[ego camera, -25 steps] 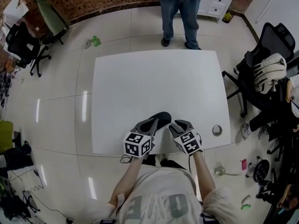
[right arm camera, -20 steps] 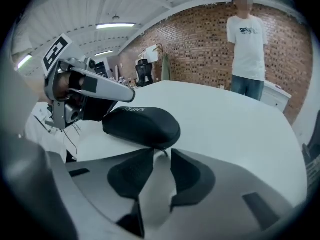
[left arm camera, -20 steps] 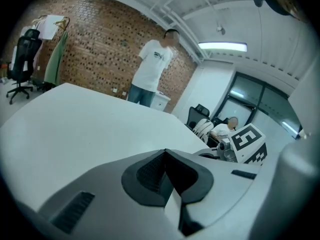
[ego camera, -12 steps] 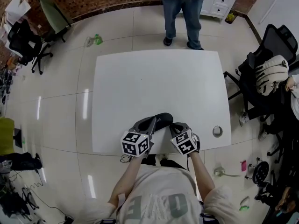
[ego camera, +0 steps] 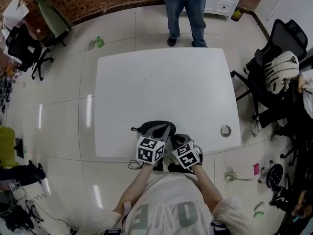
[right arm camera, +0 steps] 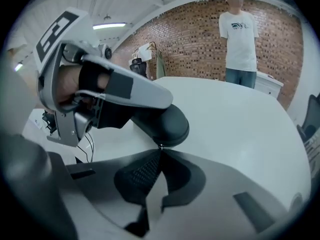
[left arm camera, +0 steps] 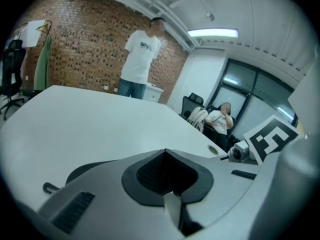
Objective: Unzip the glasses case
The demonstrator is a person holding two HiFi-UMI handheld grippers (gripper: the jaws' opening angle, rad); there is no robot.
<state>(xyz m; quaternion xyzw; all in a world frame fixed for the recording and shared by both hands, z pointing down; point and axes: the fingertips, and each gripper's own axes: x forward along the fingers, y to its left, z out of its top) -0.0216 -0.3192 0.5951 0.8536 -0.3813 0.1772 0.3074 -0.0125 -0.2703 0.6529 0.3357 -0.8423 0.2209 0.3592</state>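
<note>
A black oval glasses case (ego camera: 150, 127) lies on the white table (ego camera: 161, 82) close to its front edge, with a small loop sticking out at its left end. My left gripper (ego camera: 167, 128) rests on top of the case (right arm camera: 172, 128), jaws shut, and I see nothing between its tips (left arm camera: 165, 152). The dark case (left arm camera: 80, 171) shows just past its left finger. My right gripper (right arm camera: 160, 149) is shut at the case's near end, with a tiny metal zipper pull (right arm camera: 160, 146) pinched at its tips. In the head view it (ego camera: 175, 140) sits right of the left one.
A person (ego camera: 183, 13) stands at the table's far side. A round cable hole (ego camera: 225, 130) sits near the table's front right corner. An office chair with a white bag (ego camera: 279, 72) stands at the right, another chair (ego camera: 24, 45) at the far left.
Both grippers have moved left and toward the table's front edge. The case has slid and turned with them, so its loop end now points left.
</note>
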